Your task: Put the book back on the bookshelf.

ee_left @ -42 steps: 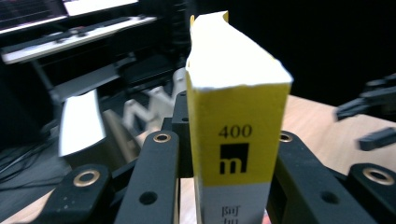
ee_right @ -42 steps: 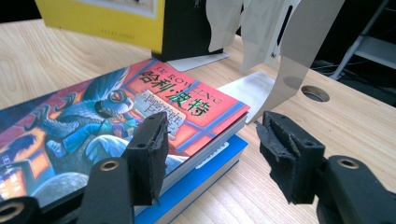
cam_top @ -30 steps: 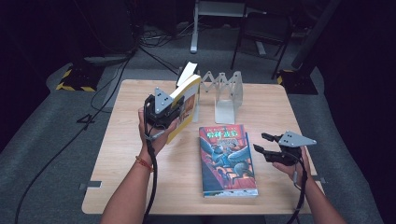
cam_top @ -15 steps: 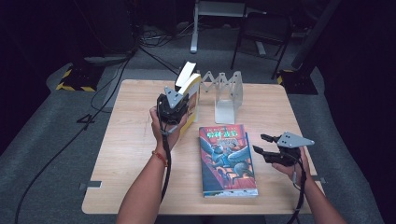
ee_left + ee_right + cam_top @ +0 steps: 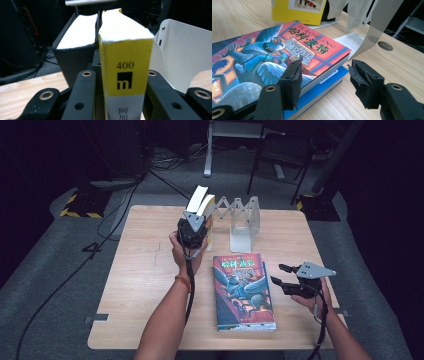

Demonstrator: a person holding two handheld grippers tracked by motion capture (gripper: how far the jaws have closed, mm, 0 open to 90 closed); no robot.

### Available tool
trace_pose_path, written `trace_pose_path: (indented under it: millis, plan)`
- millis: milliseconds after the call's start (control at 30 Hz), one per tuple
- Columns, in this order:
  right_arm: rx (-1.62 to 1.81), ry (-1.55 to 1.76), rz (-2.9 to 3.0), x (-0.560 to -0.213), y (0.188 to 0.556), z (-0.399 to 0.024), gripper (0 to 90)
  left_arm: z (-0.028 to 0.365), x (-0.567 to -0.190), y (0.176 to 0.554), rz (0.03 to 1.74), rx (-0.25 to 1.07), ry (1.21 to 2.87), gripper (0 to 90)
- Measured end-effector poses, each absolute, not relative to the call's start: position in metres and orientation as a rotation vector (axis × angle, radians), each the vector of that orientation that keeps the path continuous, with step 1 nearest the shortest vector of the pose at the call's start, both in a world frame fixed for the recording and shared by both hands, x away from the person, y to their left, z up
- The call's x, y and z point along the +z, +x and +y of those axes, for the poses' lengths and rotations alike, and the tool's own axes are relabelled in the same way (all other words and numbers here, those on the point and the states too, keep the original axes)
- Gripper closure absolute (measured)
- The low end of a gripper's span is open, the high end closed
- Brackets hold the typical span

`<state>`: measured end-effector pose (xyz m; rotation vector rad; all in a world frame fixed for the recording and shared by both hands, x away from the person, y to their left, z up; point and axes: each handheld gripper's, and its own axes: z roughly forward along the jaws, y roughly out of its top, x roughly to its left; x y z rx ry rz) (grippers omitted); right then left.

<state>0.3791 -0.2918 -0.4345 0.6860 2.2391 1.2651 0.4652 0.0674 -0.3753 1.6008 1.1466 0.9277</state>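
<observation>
Left gripper [image 5: 199, 222] with fingers pinching the yellow book [image 5: 125, 62] by its spine, upright, just beside the white folding bookend [image 5: 244, 222] at the far side of the worktop [image 5: 145, 285]. Dark book [image 5: 75, 47] standing right behind it. In the middle, colourful paperback [image 5: 244, 290] lying flat on a blue book [image 5: 322, 92]. Right gripper [image 5: 281, 275] resting near the stack, fingers spread, holding nothing.

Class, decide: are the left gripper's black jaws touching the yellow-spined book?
Touching. The left gripper view shows the left gripper with both jaws pressed flat against the sides of the yellow-spined book.
</observation>
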Motion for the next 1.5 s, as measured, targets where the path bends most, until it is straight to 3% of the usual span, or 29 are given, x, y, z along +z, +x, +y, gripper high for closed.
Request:
trace_pose_path:
  millis: [767,933,1167,1400,1500]
  plan:
    - [1.250,0.671,2.262,-0.437,0.379,-0.288,42.6,0.064,-0.393,0.463,1.161,0.919,1.567,72.4]
    - [1.250,0.665,2.266,-0.437,0.378,-0.287,42.2,0.067,-0.395,0.459,1.156,0.904,1.567,68.7]
    - [1.241,0.664,2.277,-0.438,0.379,-0.287,41.4,0.073,-0.403,0.449,1.156,0.872,1.587,56.4]
    - [1.238,0.665,2.283,-0.438,0.378,-0.286,41.1,0.079,-0.418,0.433,1.111,0.842,1.620,52.6]
    - [1.239,0.664,2.284,-0.438,0.378,-0.286,41.1,0.081,-0.424,0.428,1.101,0.825,1.623,55.3]
